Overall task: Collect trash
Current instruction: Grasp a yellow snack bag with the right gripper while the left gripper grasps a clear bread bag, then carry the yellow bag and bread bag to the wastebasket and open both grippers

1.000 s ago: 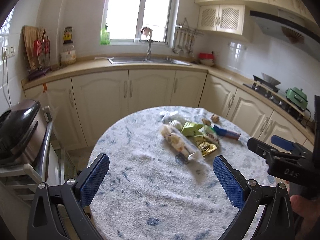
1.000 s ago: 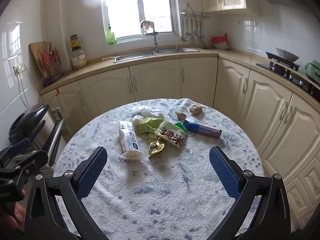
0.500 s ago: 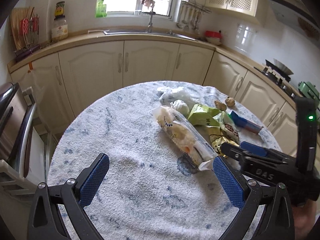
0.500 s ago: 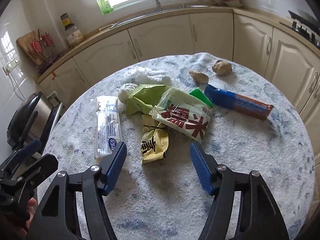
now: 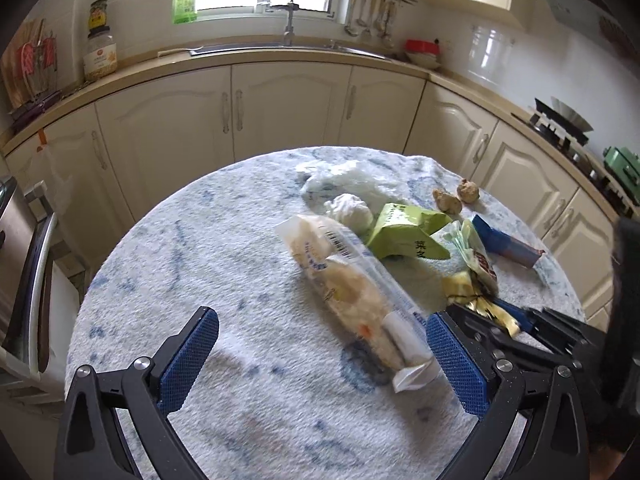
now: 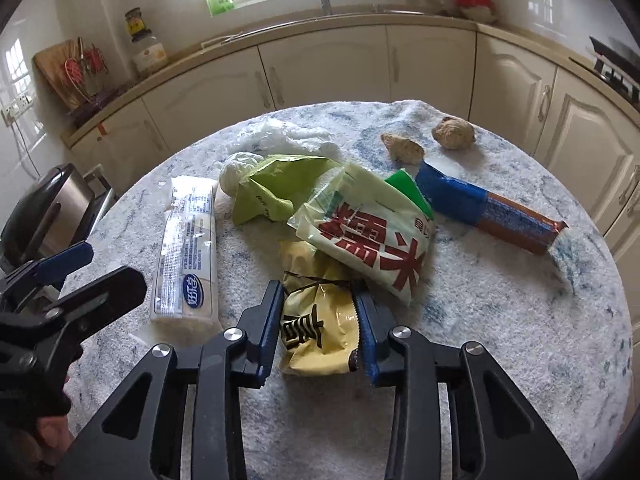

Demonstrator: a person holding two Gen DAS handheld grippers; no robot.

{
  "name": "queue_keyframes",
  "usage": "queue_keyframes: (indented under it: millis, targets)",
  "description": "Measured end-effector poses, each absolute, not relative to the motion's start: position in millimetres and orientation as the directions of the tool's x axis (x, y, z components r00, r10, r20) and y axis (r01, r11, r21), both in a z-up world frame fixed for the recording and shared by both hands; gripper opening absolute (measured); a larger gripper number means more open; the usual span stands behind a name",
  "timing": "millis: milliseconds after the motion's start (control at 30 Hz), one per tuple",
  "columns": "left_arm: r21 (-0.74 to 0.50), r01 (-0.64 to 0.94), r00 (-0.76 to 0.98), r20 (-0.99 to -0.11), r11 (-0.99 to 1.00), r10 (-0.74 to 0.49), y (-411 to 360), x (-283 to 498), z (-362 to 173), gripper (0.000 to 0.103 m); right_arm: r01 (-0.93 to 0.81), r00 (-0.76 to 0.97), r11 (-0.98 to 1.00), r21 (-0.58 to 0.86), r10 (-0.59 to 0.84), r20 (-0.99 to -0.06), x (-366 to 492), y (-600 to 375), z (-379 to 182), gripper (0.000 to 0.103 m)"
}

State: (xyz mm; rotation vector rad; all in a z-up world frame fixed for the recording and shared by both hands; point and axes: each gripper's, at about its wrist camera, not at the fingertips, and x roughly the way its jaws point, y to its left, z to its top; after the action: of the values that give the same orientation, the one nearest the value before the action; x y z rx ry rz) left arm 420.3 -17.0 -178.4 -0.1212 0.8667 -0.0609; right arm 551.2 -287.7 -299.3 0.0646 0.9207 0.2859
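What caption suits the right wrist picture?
Right gripper closes around a yellow wrapper among trash on the round table.

Counts, stuff on the round blue-and-white towel-covered tabletop (image 6: 500,320):

- 1 clear plastic pack of pale wafers w/ blue round logo (image 6: 188,252)
- 1 crumpled yellow foil wrapper w/ black characters (image 6: 316,320)
- 1 pale green bag w/ big red characters (image 6: 372,236)
- 1 lime-green crumpled bag (image 6: 272,188)
- 1 long blue-and-brown wrapper (image 6: 488,212)
- 1 small bright green packet, mostly hidden (image 6: 406,188)
- 1 white scrunched tissue ball (image 6: 234,172)
- 1 thin clear plastic bag, crumpled (image 6: 284,134)
- 2 brown lumpy wads (image 6: 402,148) (image 6: 454,132)

Total approx 10 pcs of trash. Tools: 2, i.e. left tool (image 5: 320,360) and right tool (image 6: 318,328).
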Motion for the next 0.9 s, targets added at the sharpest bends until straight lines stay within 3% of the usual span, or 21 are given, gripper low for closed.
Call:
queue_keyframes:
  millis: [167, 233, 333, 367, 467, 600, 900]
  targets:
    - [-0.094, 0.005, 0.611, -0.788, 0.996, -0.078, -38.2, 449.4, -197.3, 0.102, -0.179, 0.580, 0.965, 0.193, 0.262, -0.772, 536.7, -308.0, -299.7, 0.034]
    - [-0.094, 0.007, 0.573, -0.816, 0.996, -0.081, -40.8, 465.2, -211.4, 0.095, -0.171, 0.581, 0.966, 0.194, 0.258, -0.772, 533.3, -312.3, -298.9, 0.034]
    - [-0.115, 0.036, 0.580, -0.806, 0.993, -0.114, -43.5, 473.7, -215.2, 0.069, -0.171, 0.580, 0.964, 0.202, 0.264, -0.770, 527.8, -315.6, -297.4, 0.034]
    - [-0.125, 0.055, 0.585, -0.800, 0.991, -0.134, -43.4, 473.8, -214.3, 0.055, -0.174, 0.579, 0.963, 0.204, 0.267, -0.770, 525.9, -315.8, -296.9, 0.034]
    - [-0.177, 0.079, 0.579, -0.793, 0.981, -0.190, -36.4, 473.1, -215.8, 0.041, -0.179, 0.576, 0.958, 0.225, 0.288, -0.765, 519.8, -316.6, -296.1, 0.034]
    - [-0.249, 0.105, 0.581, -0.770, 0.963, -0.263, -21.7, 455.7, -215.4, 0.037, -0.186, 0.574, 0.949, 0.255, 0.316, -0.755, 507.5, -314.5, -293.4, 0.034]
    - [-0.230, 0.142, 0.626, -0.733, 0.963, -0.267, -23.1, 395.2, -199.9, 0.036, -0.195, 0.608, 0.943, 0.270, 0.332, -0.721, 462.4, -311.7, -271.3, 0.034]
